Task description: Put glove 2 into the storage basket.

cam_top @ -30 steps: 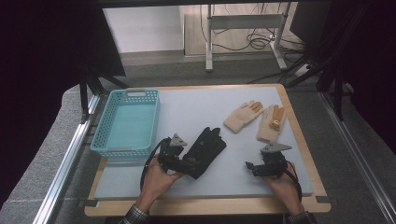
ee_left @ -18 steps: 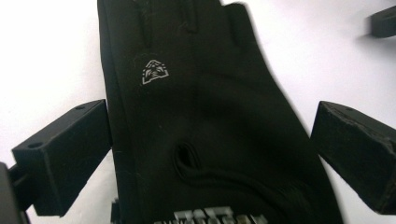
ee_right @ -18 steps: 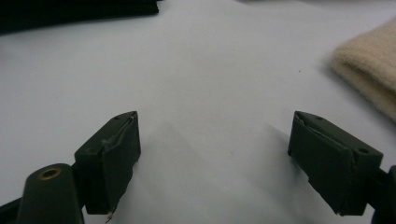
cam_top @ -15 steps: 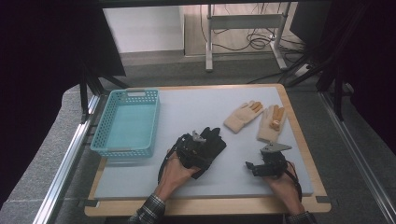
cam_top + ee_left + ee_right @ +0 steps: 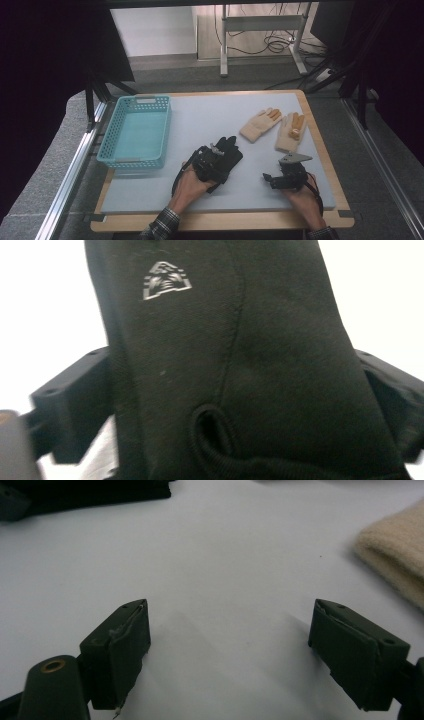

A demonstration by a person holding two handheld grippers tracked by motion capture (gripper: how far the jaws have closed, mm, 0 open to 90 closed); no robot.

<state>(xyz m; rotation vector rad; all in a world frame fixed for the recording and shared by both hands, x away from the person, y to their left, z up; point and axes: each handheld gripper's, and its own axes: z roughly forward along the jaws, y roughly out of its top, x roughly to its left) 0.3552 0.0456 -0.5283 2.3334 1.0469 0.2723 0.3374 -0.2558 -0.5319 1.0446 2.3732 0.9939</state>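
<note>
You have one turquoise basket on left of mat. One black glove, also seen close in left gripper view. Two tan gloves: one lying beside other, cuff of one in right gripper view. Two grippers: left gripper, right gripper. One grey mat.

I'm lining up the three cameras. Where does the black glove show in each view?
High view: black glove low centre, under the left gripper.
Left gripper view: it spans the frame between the open jaws.
Right gripper view: top left edge.
Shared landmark: the grey mat.
</note>
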